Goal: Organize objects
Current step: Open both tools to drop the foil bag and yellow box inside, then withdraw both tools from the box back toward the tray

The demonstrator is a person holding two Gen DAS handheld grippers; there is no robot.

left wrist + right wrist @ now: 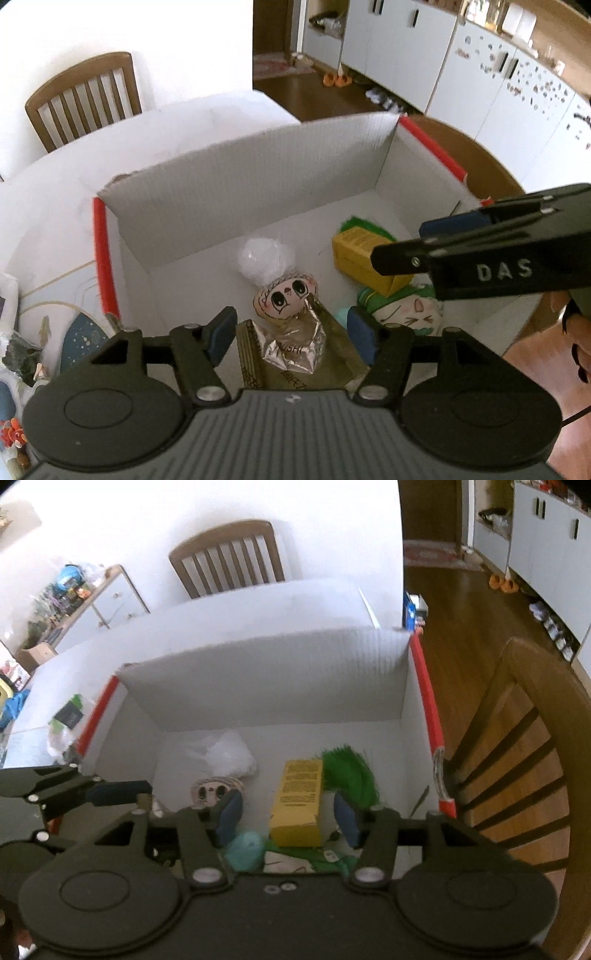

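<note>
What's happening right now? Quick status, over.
Both claws, left and right, open, empty, over white box. Yellow carton and doll packet inside. Nothing blocking.

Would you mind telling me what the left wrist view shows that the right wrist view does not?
Only the left wrist view shows the doll's drawn face clearly, with a crinkled foil packet below it. Only the right wrist view shows the teal ball plainly and a cluttered shelf by the wall. Both show the white box, the yellow carton, the green tuft and both open tools, left and right, empty.
</note>
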